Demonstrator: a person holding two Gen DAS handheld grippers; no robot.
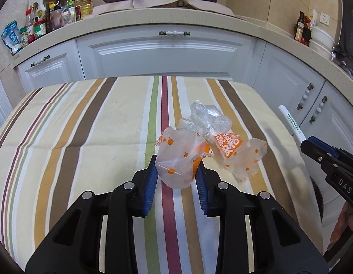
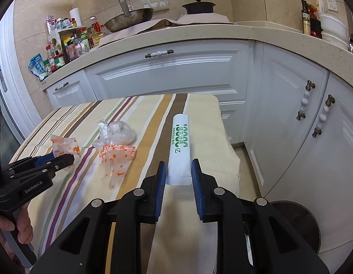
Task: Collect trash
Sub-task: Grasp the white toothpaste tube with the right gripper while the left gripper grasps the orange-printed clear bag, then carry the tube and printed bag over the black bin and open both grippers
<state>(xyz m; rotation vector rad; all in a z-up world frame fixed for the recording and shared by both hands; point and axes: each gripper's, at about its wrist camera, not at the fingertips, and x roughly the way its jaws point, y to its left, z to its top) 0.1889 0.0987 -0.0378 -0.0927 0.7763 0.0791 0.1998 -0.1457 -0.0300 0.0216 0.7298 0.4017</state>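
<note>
Your left hand-held gripper (image 1: 176, 166), lower centre of its view: pads clamped on an orange-dotted bag (image 1: 176, 157) above the striped desk (image 1: 85, 123); a second orange bag (image 1: 236, 155) and a clear bag (image 1: 206, 116) lie just beyond, centre frame; your right hand-held gripper (image 2: 178, 171): closed on a white tube (image 2: 180, 146), near the desk's right edge.

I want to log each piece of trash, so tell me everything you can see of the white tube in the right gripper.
The white tube looks like soft, flattened plastic with green printed characters along its upper half. It points away from the camera, raised above the striped tablecloth near the table's right edge. The right gripper is shut on its near end, a blue pad pressing each side. Nothing else touches it.
</note>
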